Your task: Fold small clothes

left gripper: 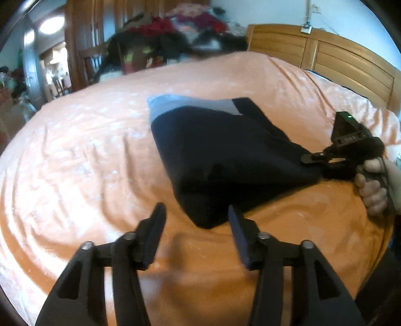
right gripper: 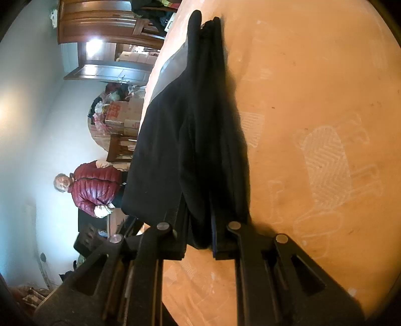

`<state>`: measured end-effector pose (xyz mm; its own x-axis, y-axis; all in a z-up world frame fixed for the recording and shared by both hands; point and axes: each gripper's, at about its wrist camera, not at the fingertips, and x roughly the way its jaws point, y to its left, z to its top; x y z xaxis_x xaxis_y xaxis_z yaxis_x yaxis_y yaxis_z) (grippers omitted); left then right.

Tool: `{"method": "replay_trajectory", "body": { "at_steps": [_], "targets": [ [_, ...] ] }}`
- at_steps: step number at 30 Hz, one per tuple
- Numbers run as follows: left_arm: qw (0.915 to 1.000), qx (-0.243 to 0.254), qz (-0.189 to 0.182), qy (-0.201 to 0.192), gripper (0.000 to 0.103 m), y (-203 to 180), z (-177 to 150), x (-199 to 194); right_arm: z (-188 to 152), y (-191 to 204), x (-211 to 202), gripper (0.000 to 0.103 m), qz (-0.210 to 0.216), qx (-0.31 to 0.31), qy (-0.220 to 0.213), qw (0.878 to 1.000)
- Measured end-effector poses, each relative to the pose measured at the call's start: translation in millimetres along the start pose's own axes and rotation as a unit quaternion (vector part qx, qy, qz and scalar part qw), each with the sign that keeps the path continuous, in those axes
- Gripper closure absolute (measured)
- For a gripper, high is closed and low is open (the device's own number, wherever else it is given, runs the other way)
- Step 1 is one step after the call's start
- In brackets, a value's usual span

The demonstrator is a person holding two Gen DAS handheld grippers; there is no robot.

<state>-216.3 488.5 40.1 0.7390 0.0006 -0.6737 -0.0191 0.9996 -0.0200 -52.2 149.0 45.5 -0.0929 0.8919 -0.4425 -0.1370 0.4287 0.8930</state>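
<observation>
A dark navy garment [left gripper: 225, 155] with a grey band at its far end lies folded on the orange bedspread [left gripper: 87, 150]. My left gripper [left gripper: 198, 220] is open just short of its near corner, holding nothing. At the right of the left wrist view, a hand holds my right gripper [left gripper: 313, 160], which pinches the garment's right corner. In the right wrist view the camera is rolled sideways; the right gripper [right gripper: 198, 225] is shut on a bunched edge of the dark garment [right gripper: 190, 125], which stretches away over the bedspread [right gripper: 313, 100].
A heap of mixed clothes [left gripper: 180, 32] lies at the far side of the bed. A wooden headboard [left gripper: 325, 57] stands at the right. A person in a red puffer jacket [right gripper: 95, 188] stands beside the bed, near boxes [right gripper: 125, 112] and a wooden wardrobe [right gripper: 105, 22].
</observation>
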Motion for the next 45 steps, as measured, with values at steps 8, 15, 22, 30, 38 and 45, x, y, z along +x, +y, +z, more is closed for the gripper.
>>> {"method": "replay_trajectory", "body": {
  "at_steps": [8, 15, 22, 30, 38, 45],
  "targets": [
    [0.9933, 0.09, 0.029, 0.066, 0.058, -1, 19, 73, 3, 21, 5, 0.101, -0.083, -0.059, 0.008, 0.995],
    [0.9614, 0.26, 0.078, 0.045, 0.06, -8, -11, 59, 3, 10, 3, 0.103, -0.086, -0.067, 0.003, 0.994],
    [0.99, 0.136, -0.015, 0.033, 0.066, 23, 0, -10, 3, 5, 2, 0.103, -0.068, -0.074, -0.007, 0.995],
    [0.9957, 0.083, -0.029, -0.029, 0.069, 34, 59, 16, -3, 0, -4, 0.103, -0.065, -0.077, -0.008, 0.995],
    [0.9904, 0.122, 0.046, 0.047, 0.069, 17, 28, 74, -7, 0, -9, 0.103, -0.06, -0.087, -0.012, 0.994],
    [0.9965, 0.081, 0.015, -0.015, 0.072, 35, 84, 80, -11, -1, -13, 0.103, -0.052, -0.089, -0.017, 0.995]
  ]
}}
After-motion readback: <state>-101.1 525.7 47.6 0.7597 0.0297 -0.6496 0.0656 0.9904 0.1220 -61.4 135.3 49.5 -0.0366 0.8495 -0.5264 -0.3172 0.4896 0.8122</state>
